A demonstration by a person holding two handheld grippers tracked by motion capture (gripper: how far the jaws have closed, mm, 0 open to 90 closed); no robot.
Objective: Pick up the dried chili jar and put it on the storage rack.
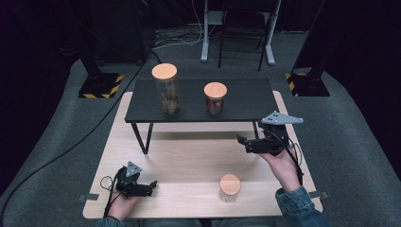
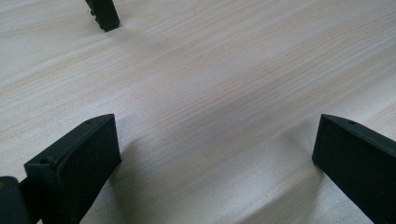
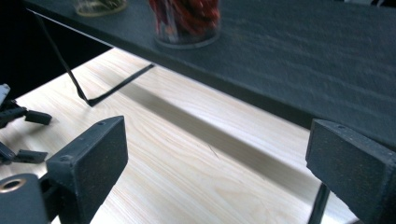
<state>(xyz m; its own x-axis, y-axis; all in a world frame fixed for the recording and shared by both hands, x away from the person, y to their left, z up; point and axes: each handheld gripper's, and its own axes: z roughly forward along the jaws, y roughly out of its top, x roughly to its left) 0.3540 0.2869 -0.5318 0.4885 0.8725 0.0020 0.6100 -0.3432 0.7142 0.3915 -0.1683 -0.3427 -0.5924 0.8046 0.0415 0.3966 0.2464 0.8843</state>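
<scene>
My left gripper [image 1: 151, 187] rests low at the front left of the light wooden table [image 1: 189, 161], held by a hand. Its jaws stand open [image 2: 215, 126] over bare wood with nothing between them. My right gripper [image 1: 243, 144] hovers at the right, pointing left just in front of the black riser shelf [image 1: 246, 97]. It is open too [image 3: 215, 128], and its jaws hold nothing. On the shelf stand a tall jar with a wooden lid [image 1: 166, 90] and a shorter jar of red contents [image 1: 215, 99] [image 3: 187, 18]. A small wooden-lidded jar [image 1: 230, 188] stands on the table front, between the two hands.
The shelf stands on thin black legs [image 1: 142, 137] [image 2: 105, 14], with open room beneath. In the right gripper view, the left gripper [image 3: 18, 126] lies far off at the left edge. Stand bases with yellow-black tape [image 1: 99, 85] and cables sit on the grey floor beyond.
</scene>
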